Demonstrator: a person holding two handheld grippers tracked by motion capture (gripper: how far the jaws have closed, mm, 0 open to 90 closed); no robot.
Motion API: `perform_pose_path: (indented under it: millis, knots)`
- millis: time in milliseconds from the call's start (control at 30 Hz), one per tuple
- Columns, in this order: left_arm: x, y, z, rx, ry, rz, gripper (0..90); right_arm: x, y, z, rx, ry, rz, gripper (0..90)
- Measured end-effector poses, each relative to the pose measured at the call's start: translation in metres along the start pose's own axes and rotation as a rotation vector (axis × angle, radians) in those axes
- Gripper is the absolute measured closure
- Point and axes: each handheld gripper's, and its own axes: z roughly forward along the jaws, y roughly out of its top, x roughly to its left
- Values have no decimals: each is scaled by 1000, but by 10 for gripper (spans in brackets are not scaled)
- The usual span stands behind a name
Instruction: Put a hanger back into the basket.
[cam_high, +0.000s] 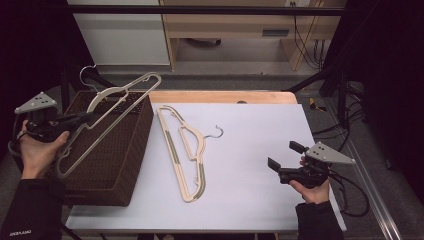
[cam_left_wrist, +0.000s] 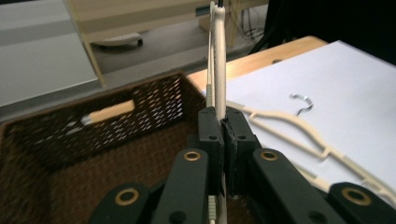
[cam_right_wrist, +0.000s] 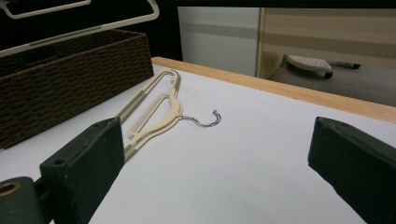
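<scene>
The left gripper (cam_high: 75, 120) fingers clamp the hanger (cam_high: 107, 120) over the basket (cam_high: 117, 160) — lower it flat before releasing; the right gripper (cam_high: 282, 160) fingers stand open, empty.

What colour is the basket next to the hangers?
Dark brown woven wicker basket, clearest in the high view.
</scene>
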Motion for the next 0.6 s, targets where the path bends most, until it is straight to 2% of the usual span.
perform_pose_path:
  millis: [233,333,600]
  knots:
    - [26,-23,-6,35,13,-32,869,0,-1,2,3,1,-3,39]
    - [31,-30,-9,32,2,-45,869,0,-1,2,4,-1,0,39]
    - [37,-41,-14,72,1,-43,869,1,-1,3,10,0,3,39]
